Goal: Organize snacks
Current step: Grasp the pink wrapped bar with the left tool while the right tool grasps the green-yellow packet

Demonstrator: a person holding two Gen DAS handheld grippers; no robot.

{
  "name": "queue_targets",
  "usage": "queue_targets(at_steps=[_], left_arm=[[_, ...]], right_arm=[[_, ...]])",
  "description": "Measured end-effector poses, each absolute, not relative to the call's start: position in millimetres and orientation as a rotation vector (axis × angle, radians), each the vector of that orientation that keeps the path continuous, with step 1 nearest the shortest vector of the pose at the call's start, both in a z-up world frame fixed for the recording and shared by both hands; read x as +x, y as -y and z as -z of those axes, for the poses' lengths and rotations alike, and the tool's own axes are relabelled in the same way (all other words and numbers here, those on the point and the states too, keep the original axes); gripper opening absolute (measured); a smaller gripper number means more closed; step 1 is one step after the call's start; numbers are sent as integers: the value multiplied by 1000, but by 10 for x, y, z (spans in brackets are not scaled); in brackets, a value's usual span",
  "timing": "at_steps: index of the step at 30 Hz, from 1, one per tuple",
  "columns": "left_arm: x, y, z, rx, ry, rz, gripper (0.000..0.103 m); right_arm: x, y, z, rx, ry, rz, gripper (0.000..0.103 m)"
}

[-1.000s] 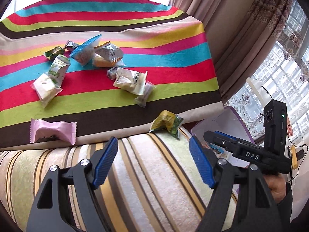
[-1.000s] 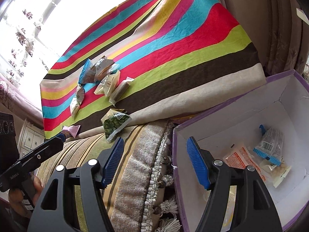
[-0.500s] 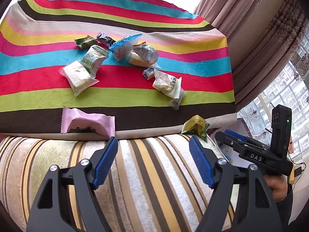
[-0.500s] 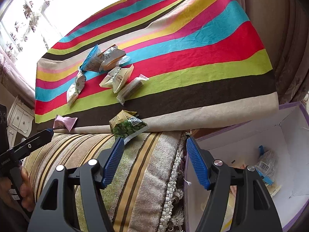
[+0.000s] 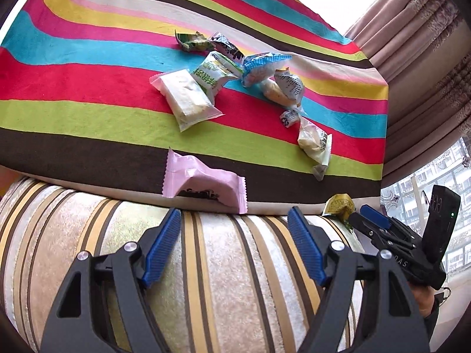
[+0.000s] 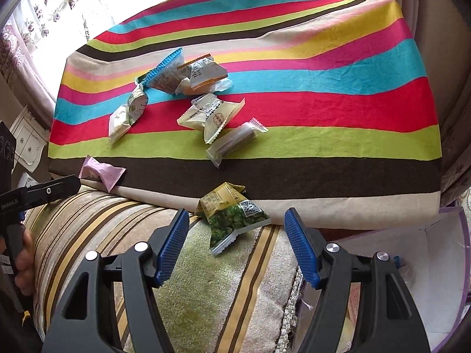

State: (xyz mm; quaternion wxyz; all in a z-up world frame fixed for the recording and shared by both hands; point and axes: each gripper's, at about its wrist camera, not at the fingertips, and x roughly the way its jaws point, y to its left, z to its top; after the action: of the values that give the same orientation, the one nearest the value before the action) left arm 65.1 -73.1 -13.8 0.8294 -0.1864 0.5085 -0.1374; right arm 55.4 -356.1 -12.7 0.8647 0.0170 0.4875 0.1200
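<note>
Snack packets are scattered over a striped cloth behind a striped cushion.

A purple-edged box is seen at the right. The pink packet and the green pea packet lie at the cloth's near edge. The left gripper and right gripper are held spread, with nothing gripped.

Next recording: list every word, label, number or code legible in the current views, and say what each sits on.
"AS": partial white lettering on the right hand-held gripper, cut off, seen from the left wrist.
QR code, no readable text: green snack packet.
Green characters on the white-green packet: too blurred to read.
Print on the cream packet and the grey-white packet: too small.
White lettering on the left hand-held gripper: blurred.
</note>
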Motion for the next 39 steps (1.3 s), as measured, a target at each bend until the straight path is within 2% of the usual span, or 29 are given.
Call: queue_targets(at_steps=[11,16,20,29,31,34,37,39], left_arm=[[876,775,243,-372,-1111,298,73],[976,811,279,-352,-1116,279,64],[1036,863,282,-313,-1115,251,61],[1183,941,319,-246,-1115,193,41],[1208,963,323,-227,-1112,182,28],[1235,967,338,-221,-1106,173,17],[1253,958,345,-224,-1098,174,17],[1260,956,347,-228,-1093,173,16]], right_arm=[[679,3414,169,-22,-1046,-268,67],[733,3385,178,-26,-1055,-277,67],[776,3354,224,-35,-1074,-281,67],[877,3291,320,-52,-1095,-287,65],[888,3272,325,-60,-1092,-286,64],[898,3267,326,-62,-1086,-281,59],[904,3275,326,-57,-1081,-284,56],[897,3290,323,-46,-1075,-288,50]])
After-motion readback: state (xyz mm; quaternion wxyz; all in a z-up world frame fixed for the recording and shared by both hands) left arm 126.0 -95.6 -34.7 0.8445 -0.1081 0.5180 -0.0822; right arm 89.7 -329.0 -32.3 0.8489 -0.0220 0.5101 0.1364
